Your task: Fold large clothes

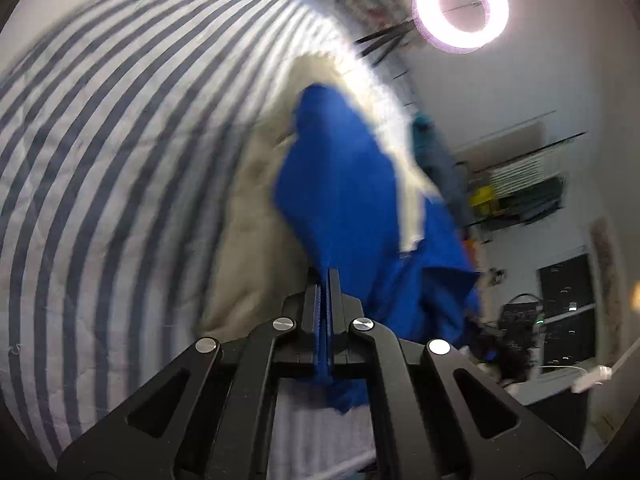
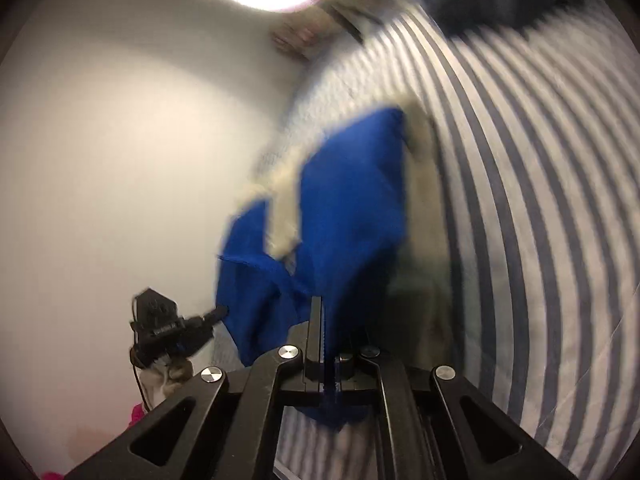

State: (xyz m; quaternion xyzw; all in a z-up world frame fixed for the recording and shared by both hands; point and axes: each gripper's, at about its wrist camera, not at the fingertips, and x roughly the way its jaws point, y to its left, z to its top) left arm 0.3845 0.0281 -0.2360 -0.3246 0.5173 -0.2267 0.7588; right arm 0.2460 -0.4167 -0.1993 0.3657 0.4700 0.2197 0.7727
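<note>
Hanging crumpled blue-and-cream garment point(image 1: 340, 184); left tool point(image 1: 324, 276), right tool point(image 2: 325, 304) both clamping it.

The garment point(image 1: 340, 200) hangs between both grippers — above the striped bedcover point(image 1: 100, 160); a ring light point(image 1: 460, 6) stands behind.

No readable text, label, brand, number or sign in either view; blur and distance smear all surfaces.
</note>
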